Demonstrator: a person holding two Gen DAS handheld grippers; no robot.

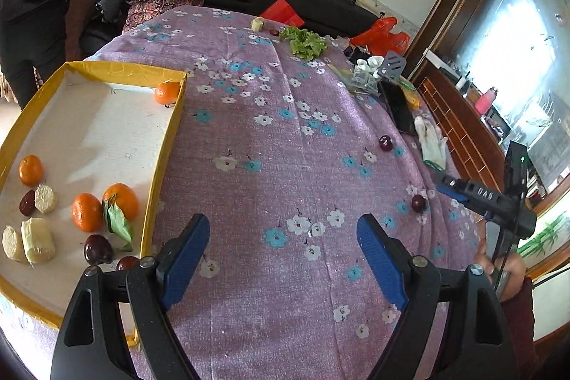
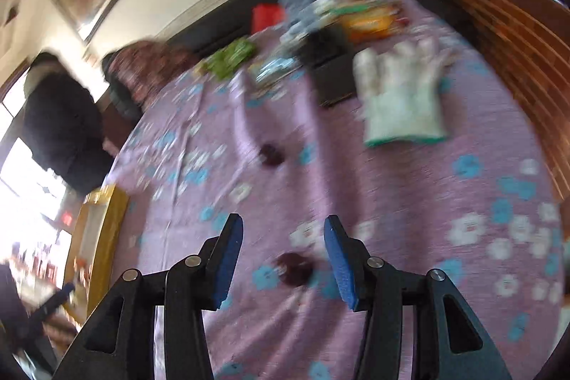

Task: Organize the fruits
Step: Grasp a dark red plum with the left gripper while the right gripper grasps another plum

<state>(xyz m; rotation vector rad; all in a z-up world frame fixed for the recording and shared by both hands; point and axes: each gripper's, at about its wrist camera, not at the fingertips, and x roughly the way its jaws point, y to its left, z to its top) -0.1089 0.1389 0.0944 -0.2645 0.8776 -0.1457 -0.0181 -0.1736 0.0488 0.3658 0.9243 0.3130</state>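
Only blurred dark fruit (image 2: 294, 267) (plum?)

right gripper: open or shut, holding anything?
Open, holding nothing. The right gripper has its blue pads apart, with a dark red fruit lying on the purple cloth between them, not visibly clamped; the view is blurred.

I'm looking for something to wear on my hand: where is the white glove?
In the left wrist view the white glove lies near the right edge of the purple flowered cloth, beside a dark plum and a black phone.
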